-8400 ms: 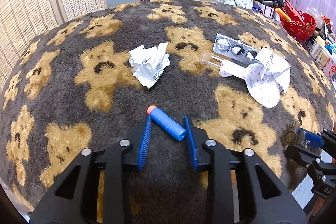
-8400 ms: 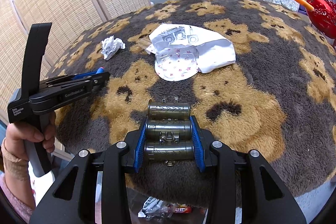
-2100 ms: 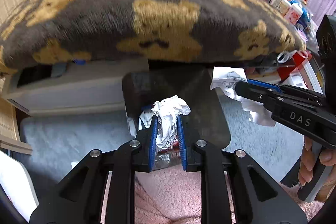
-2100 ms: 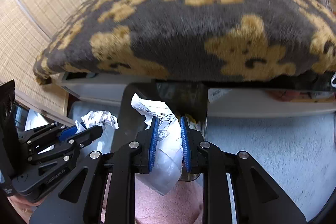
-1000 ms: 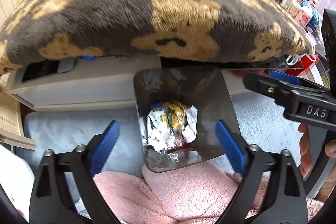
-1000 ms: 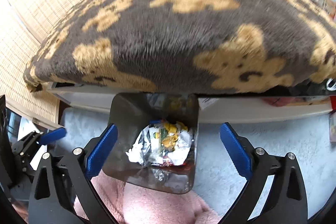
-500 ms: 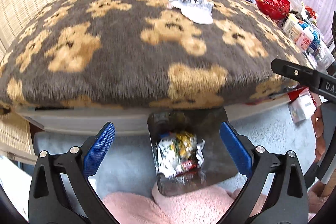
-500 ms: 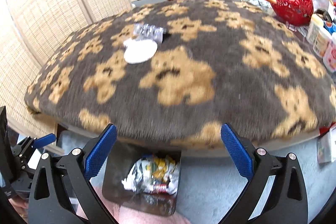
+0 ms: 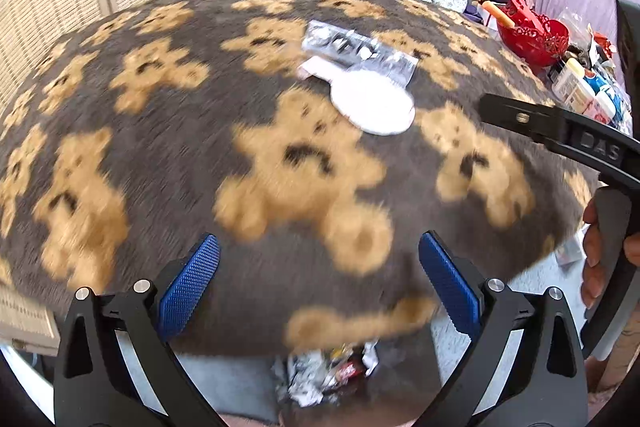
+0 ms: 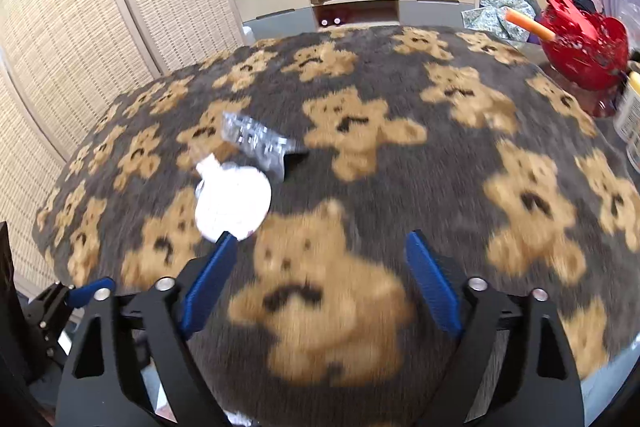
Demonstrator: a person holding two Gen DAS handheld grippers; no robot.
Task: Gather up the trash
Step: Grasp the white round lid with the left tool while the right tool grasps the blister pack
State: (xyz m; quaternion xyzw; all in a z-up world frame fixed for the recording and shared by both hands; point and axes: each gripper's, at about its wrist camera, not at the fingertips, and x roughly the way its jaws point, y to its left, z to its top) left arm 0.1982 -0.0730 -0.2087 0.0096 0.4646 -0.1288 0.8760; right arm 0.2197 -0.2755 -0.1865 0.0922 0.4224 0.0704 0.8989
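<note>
A round white paper piece [image 9: 372, 102] and a clear plastic blister pack [image 9: 356, 51] lie together on the grey teddy-bear blanket [image 9: 168, 147]. Both also show in the right wrist view, the white piece [image 10: 232, 203] and the blister pack [image 10: 256, 141]. My left gripper [image 9: 318, 273] is open and empty above the blanket's near edge. My right gripper [image 10: 320, 259] is open and empty, its left finger just short of the white piece. A bin with crumpled wrappers [image 9: 328, 375] sits below the blanket edge.
A red basket [image 9: 532, 35] and bottles [image 9: 576, 87] stand at the right. A TV cabinet [image 10: 352, 1] is at the back. Woven screens [image 10: 80, 27] line the left. The right gripper's body [image 9: 560, 135] shows in the left wrist view.
Both grippers have risen from the bin to above the blanket and tilted toward the white piece and blister pack. Both stay open and empty.
</note>
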